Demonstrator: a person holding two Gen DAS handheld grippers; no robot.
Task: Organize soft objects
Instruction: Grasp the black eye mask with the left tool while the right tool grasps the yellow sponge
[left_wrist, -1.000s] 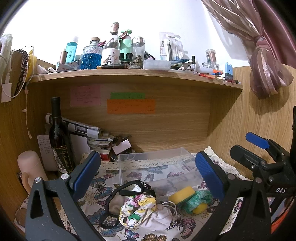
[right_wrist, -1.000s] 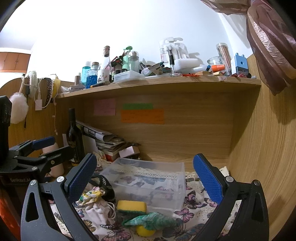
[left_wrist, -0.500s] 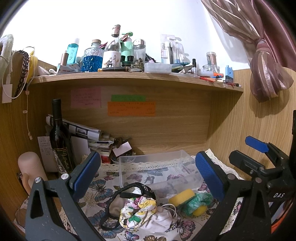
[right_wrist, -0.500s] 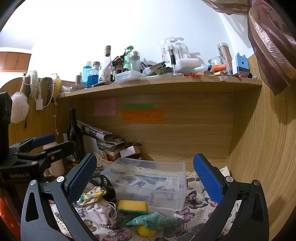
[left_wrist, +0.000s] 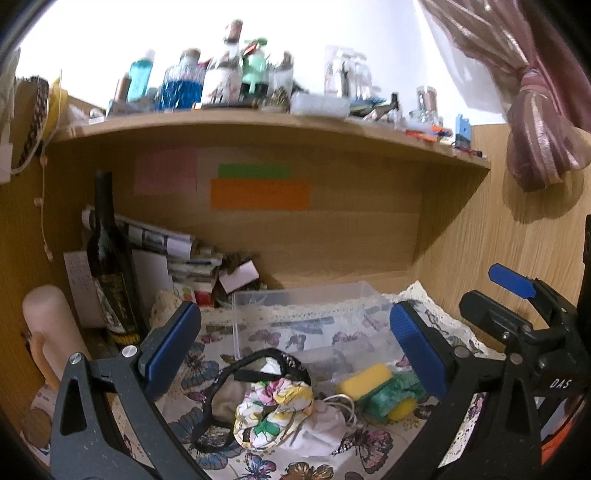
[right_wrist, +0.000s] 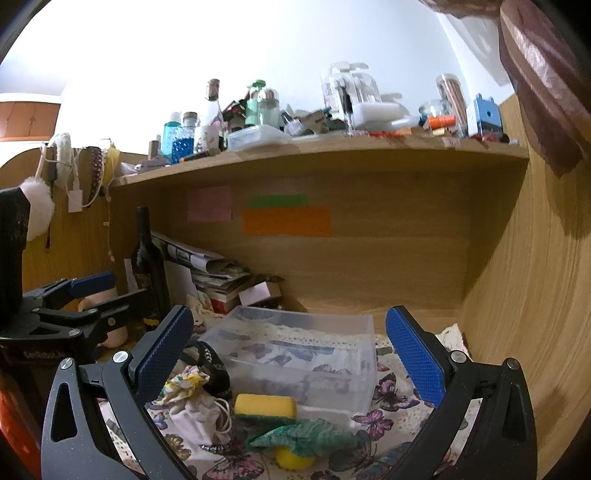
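Observation:
A clear plastic box (left_wrist: 306, 314) (right_wrist: 295, 354) stands empty on the butterfly cloth. In front of it lie a floral scrunchie (left_wrist: 273, 410) (right_wrist: 184, 382), a white drawstring pouch (left_wrist: 321, 428) (right_wrist: 197, 417), a black headband (left_wrist: 221, 398) (right_wrist: 210, 363), a yellow sponge (left_wrist: 364, 380) (right_wrist: 264, 406), a green scrunchie (left_wrist: 391, 393) (right_wrist: 306, 435) and a yellow ball (right_wrist: 293, 458). My left gripper (left_wrist: 295, 347) is open and empty above the pile. My right gripper (right_wrist: 288, 354) is open and empty, to the right of the left one.
A dark wine bottle (left_wrist: 110, 258), stacked papers (left_wrist: 166, 243) and a pink cylinder (left_wrist: 48, 325) stand at the left. A cluttered shelf (left_wrist: 258, 122) runs overhead. A wooden wall (right_wrist: 517, 295) closes the right side. A curtain (left_wrist: 535, 110) hangs at upper right.
Both grippers have drifted slightly; the left view has tilted up a little. The soft objects and the box have not moved. Both grippers stay open.

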